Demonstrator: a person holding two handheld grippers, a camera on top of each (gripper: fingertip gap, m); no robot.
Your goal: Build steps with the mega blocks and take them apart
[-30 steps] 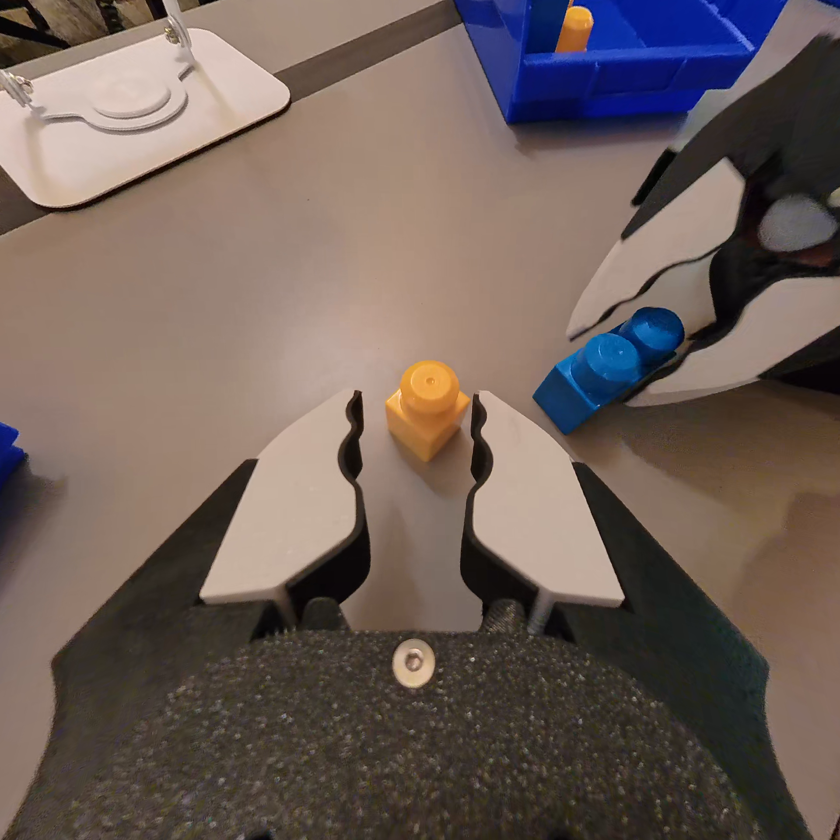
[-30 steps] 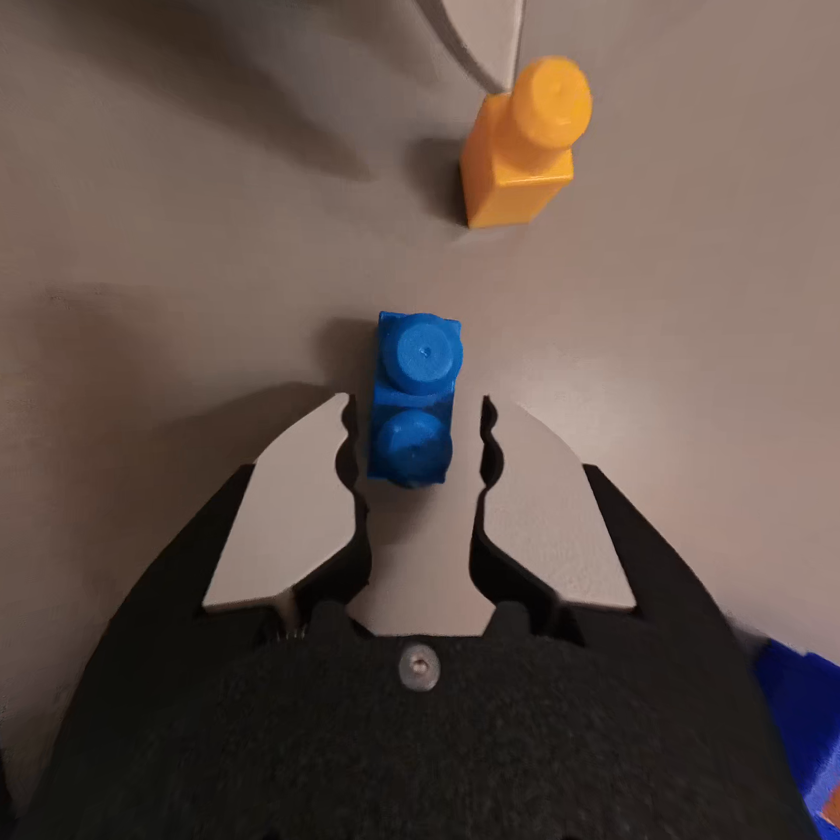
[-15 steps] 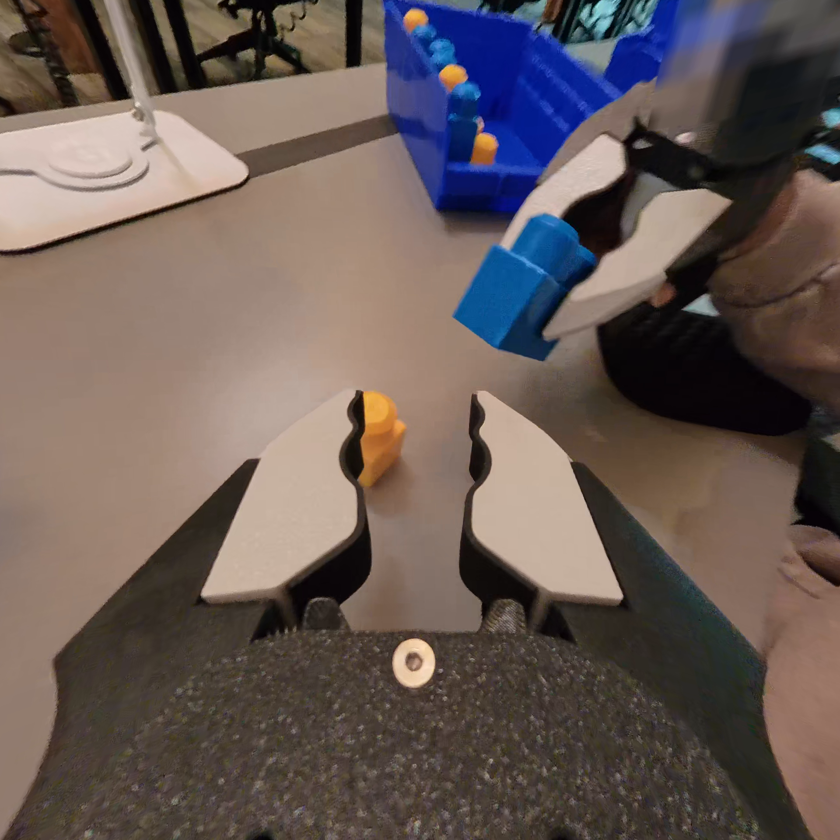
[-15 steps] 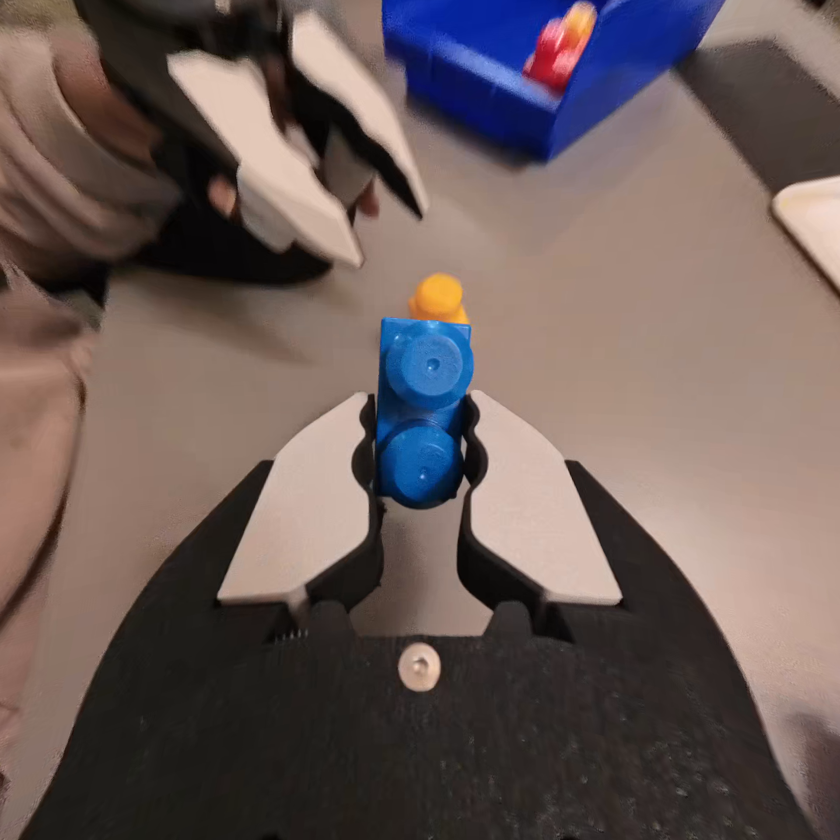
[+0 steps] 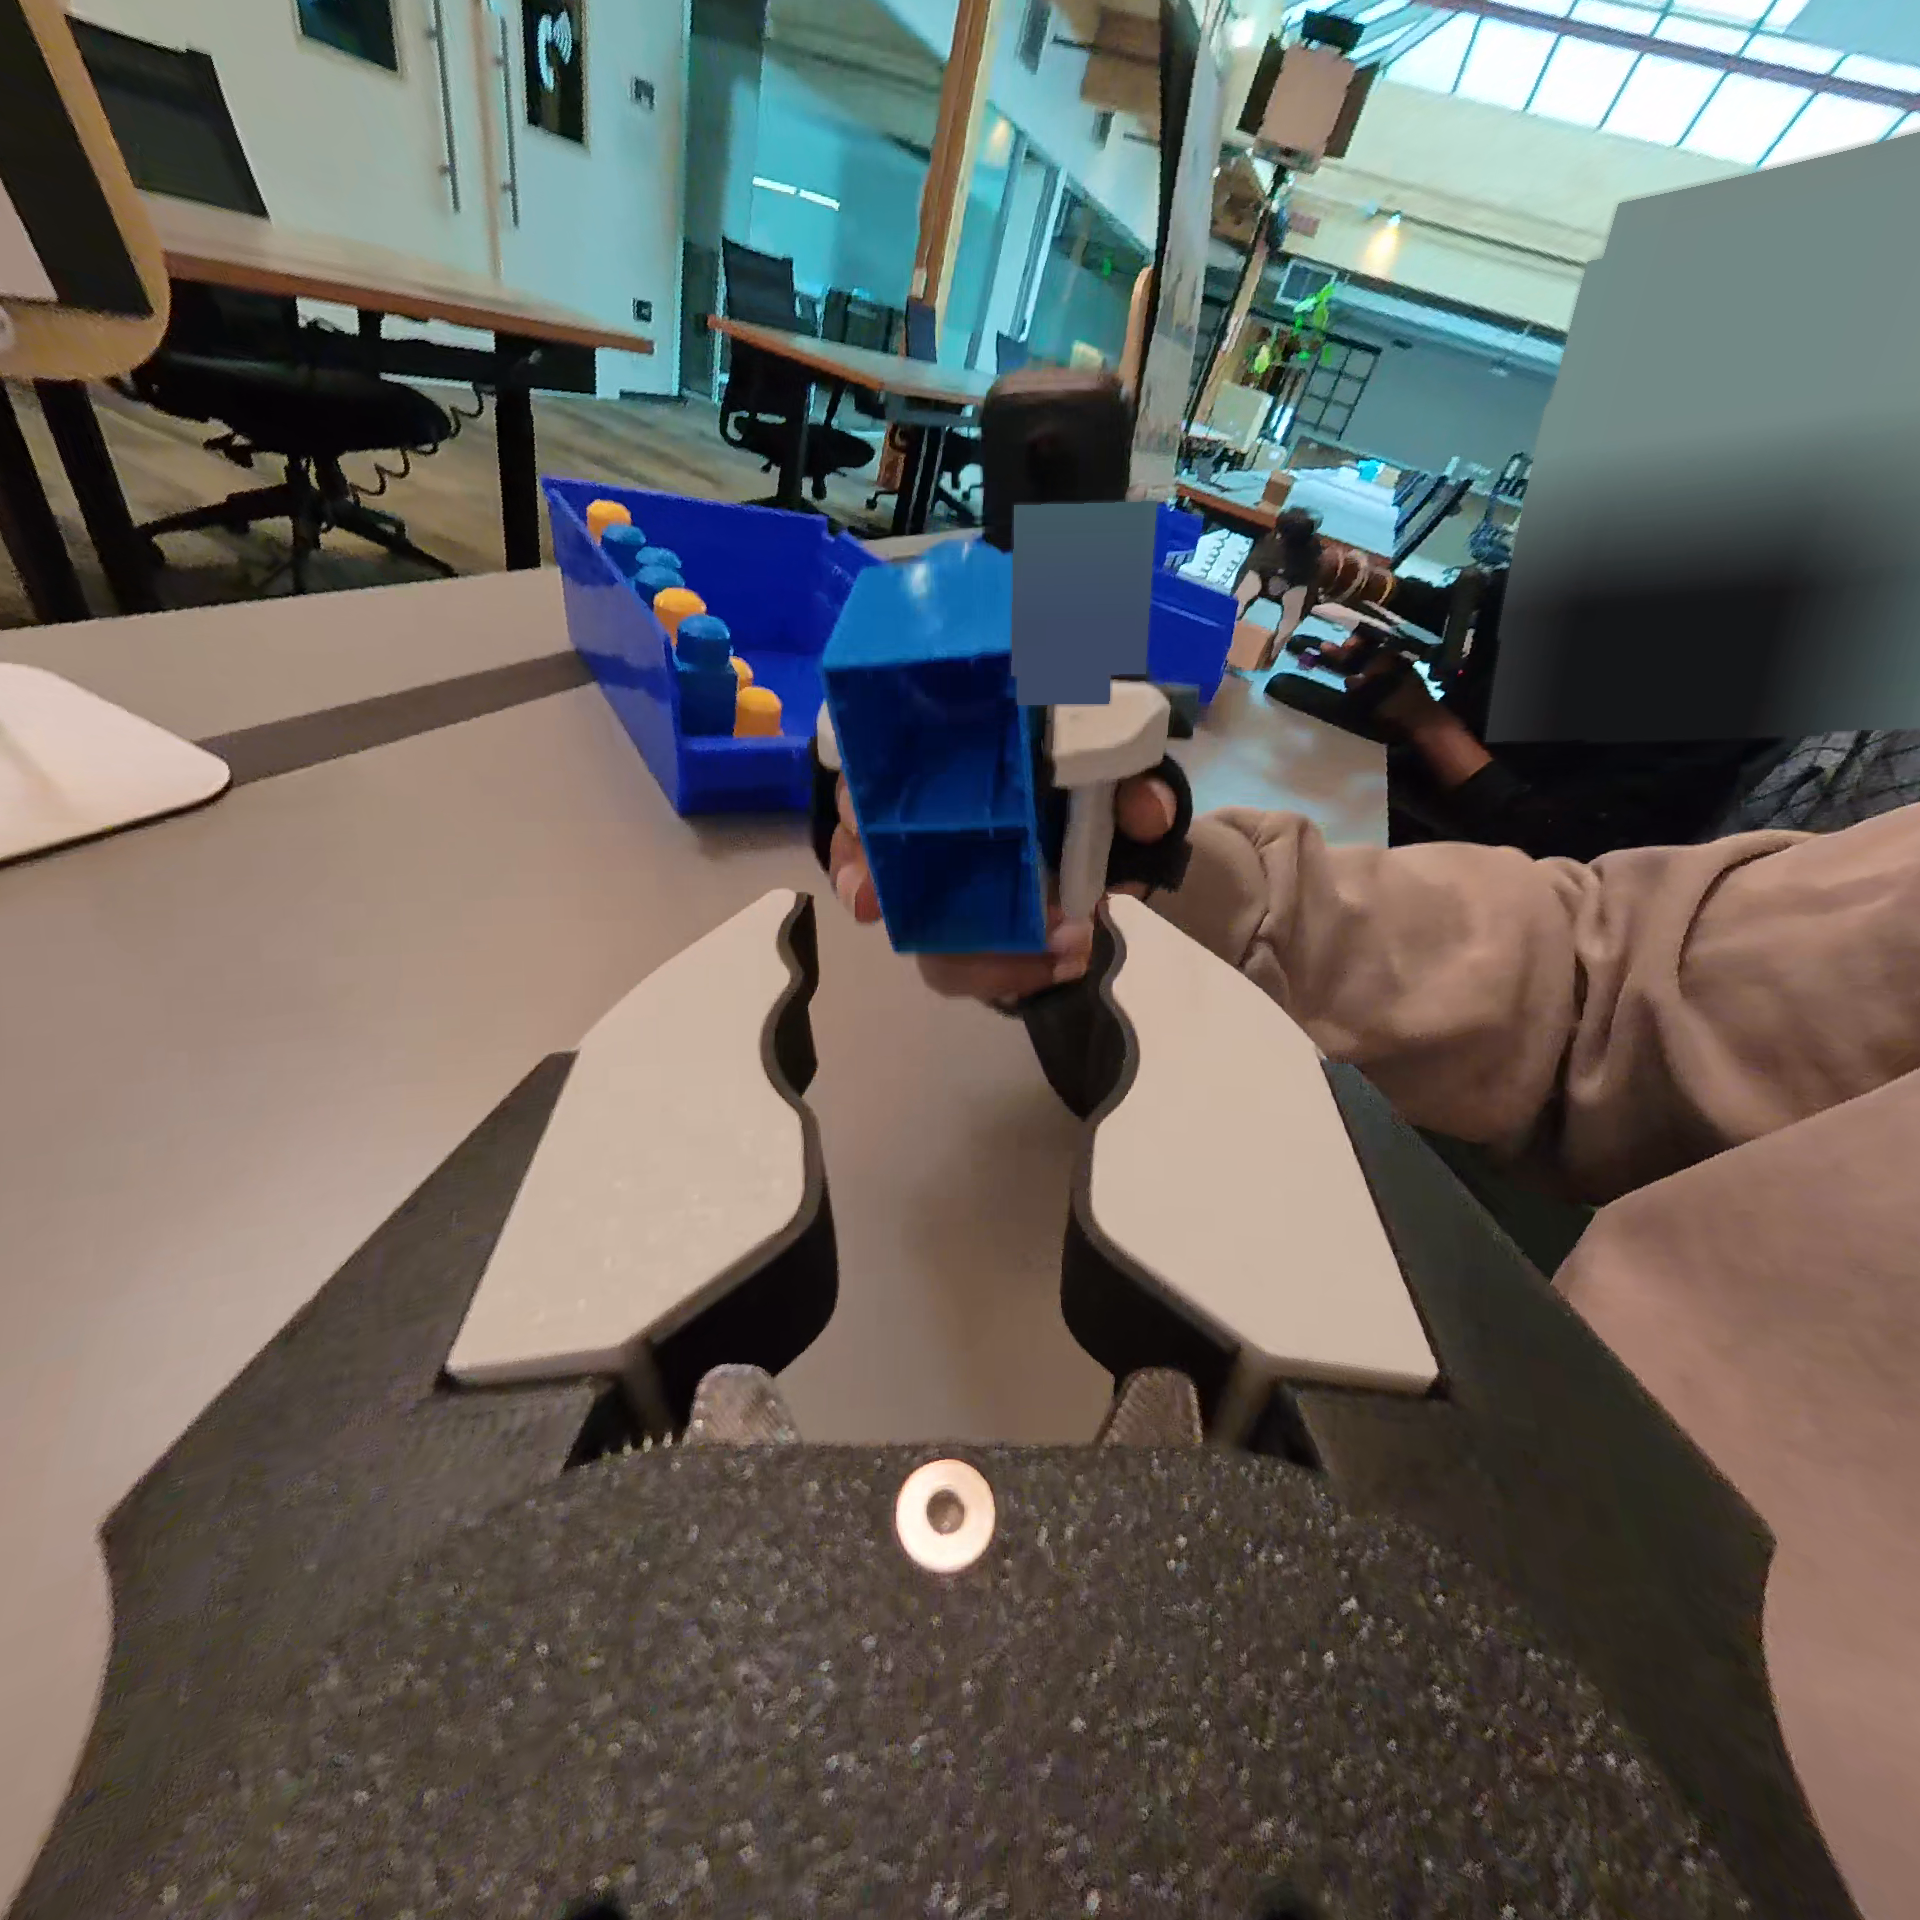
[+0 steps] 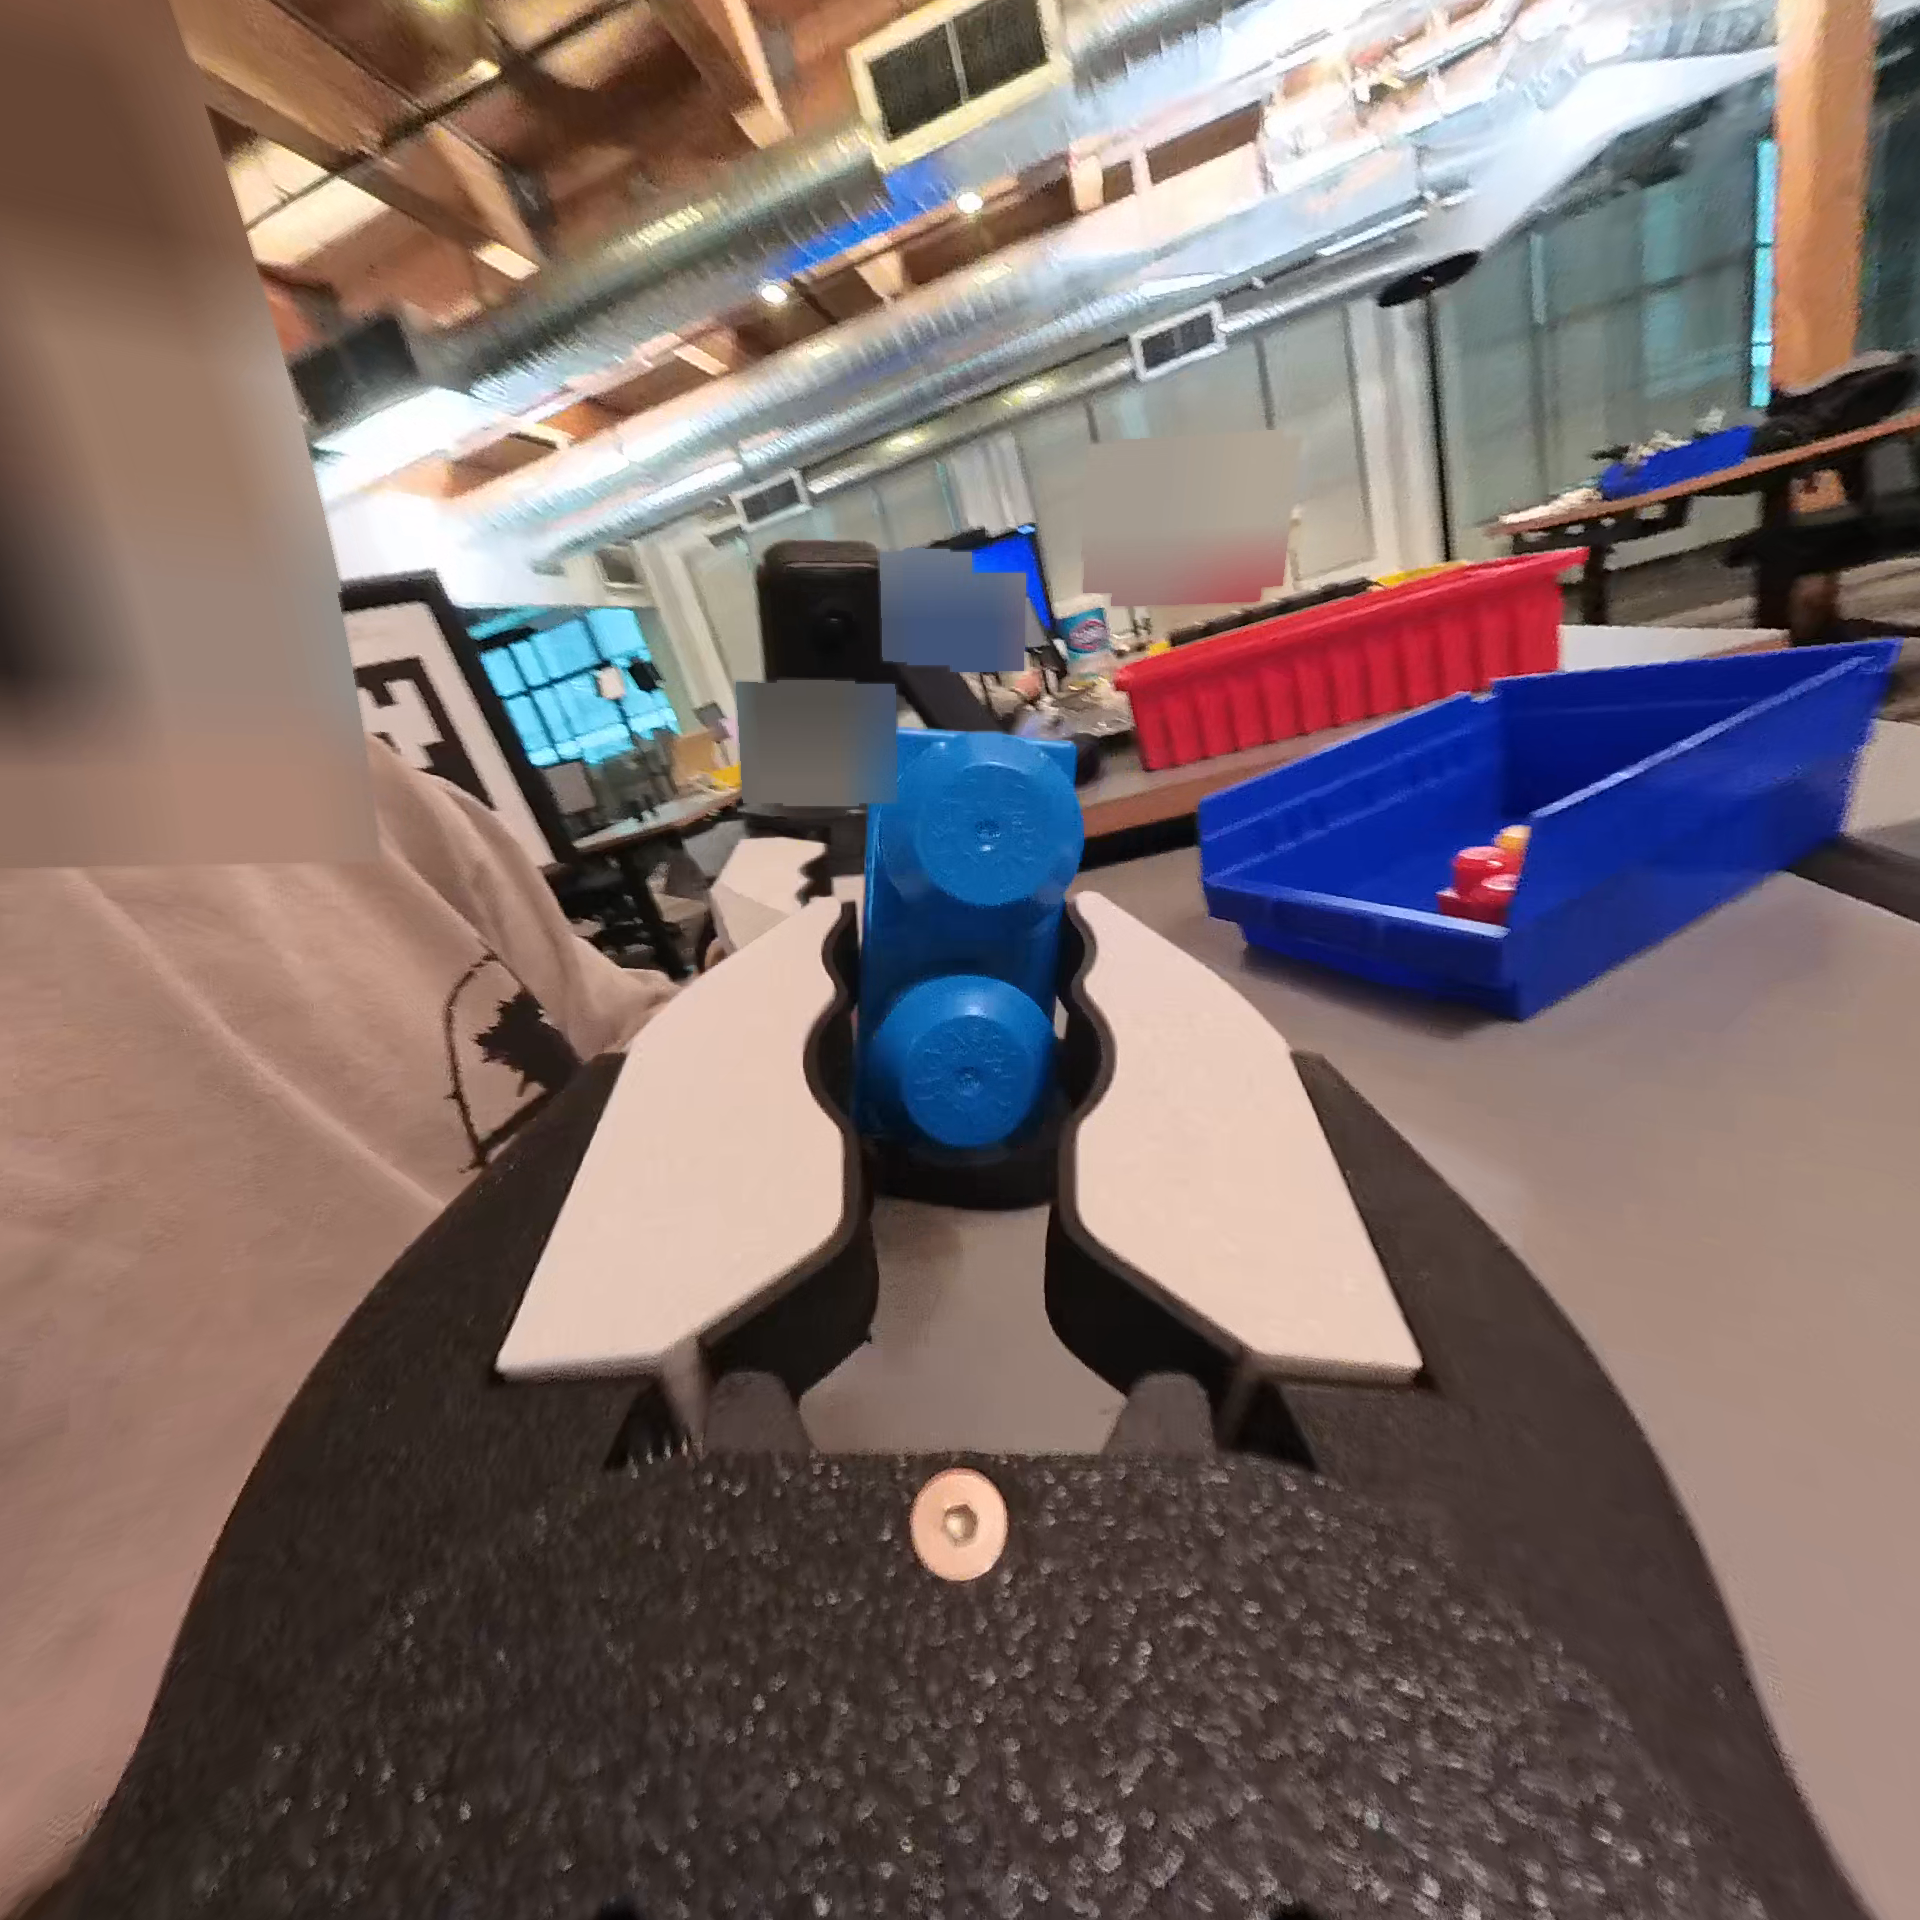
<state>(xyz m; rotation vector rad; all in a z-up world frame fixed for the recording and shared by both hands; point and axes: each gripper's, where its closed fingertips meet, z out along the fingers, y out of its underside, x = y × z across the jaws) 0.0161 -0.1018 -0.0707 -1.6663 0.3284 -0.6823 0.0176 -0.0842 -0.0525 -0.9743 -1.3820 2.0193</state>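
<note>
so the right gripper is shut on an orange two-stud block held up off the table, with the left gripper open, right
Not quite: the two-stud block is blue, not orange, as the right wrist view shows. The right gripper is shut on it, held off the table, and the left gripper is open.

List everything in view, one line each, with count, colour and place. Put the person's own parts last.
two-stud block: one, blue, lifted off the table, clamped in the right gripper.
bin: one, blue, far side of the table, holding blue and orange blocks.
second bin: one, blue, on the table, red pieces inside.
red bin: one, on a farther table.
white pad: one, table's left edge.
sleeve: beige, behind the right gripper.
left gripper: grey fingers, empty.
right gripper: grey fingers.
</note>
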